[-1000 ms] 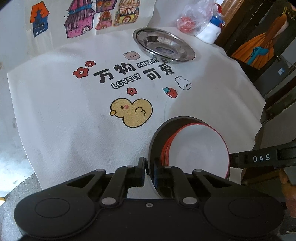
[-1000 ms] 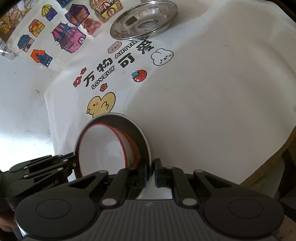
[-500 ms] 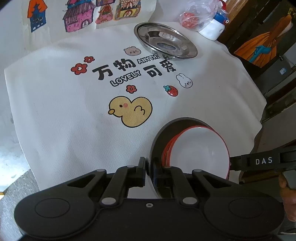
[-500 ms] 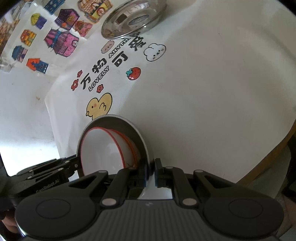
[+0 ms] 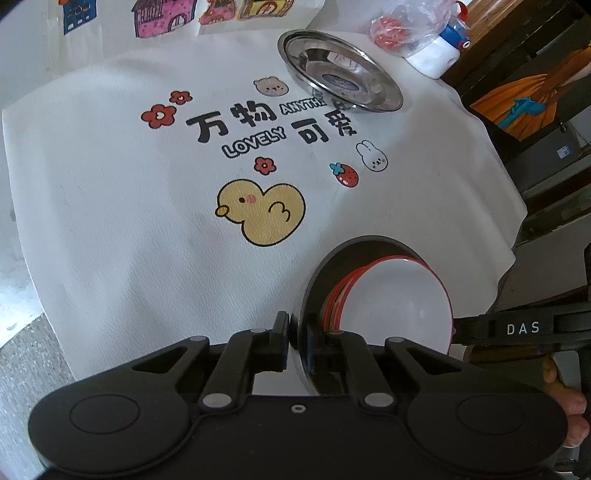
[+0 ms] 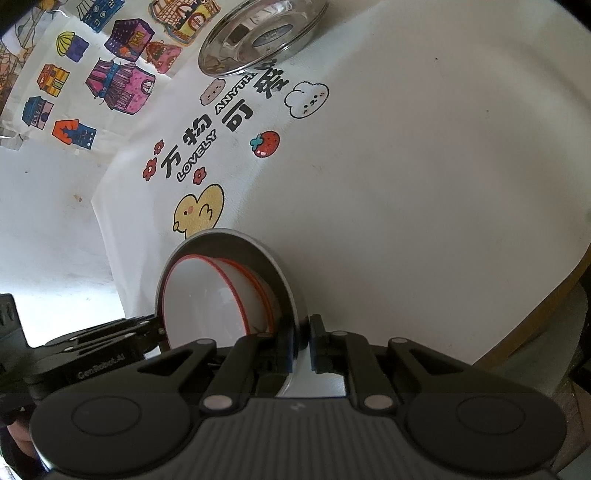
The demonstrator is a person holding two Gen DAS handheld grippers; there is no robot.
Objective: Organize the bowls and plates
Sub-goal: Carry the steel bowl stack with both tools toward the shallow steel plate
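Both grippers hold one steel plate (image 5: 321, 273) by opposite rims above the near part of the table. White bowls with red rims (image 5: 399, 299) are nested on it. My left gripper (image 5: 298, 328) is shut on the plate's left rim. My right gripper (image 6: 302, 341) is shut on the right rim; the plate (image 6: 273, 266) and the bowls (image 6: 210, 299) show in its view. A second steel plate (image 5: 340, 70) lies empty at the far side of the table and also shows in the right wrist view (image 6: 258, 33).
A white cloth (image 5: 110, 206) with a duck, flowers and lettering covers the table. A plastic bag and a white bottle (image 5: 439, 55) stand at the far right. The table edge (image 6: 535, 306) drops off at the right. House pictures (image 6: 122, 81) lie at the far left.
The held plate with its bowls has shifted a little over the table toward the far steel plate; both grips are unchanged.
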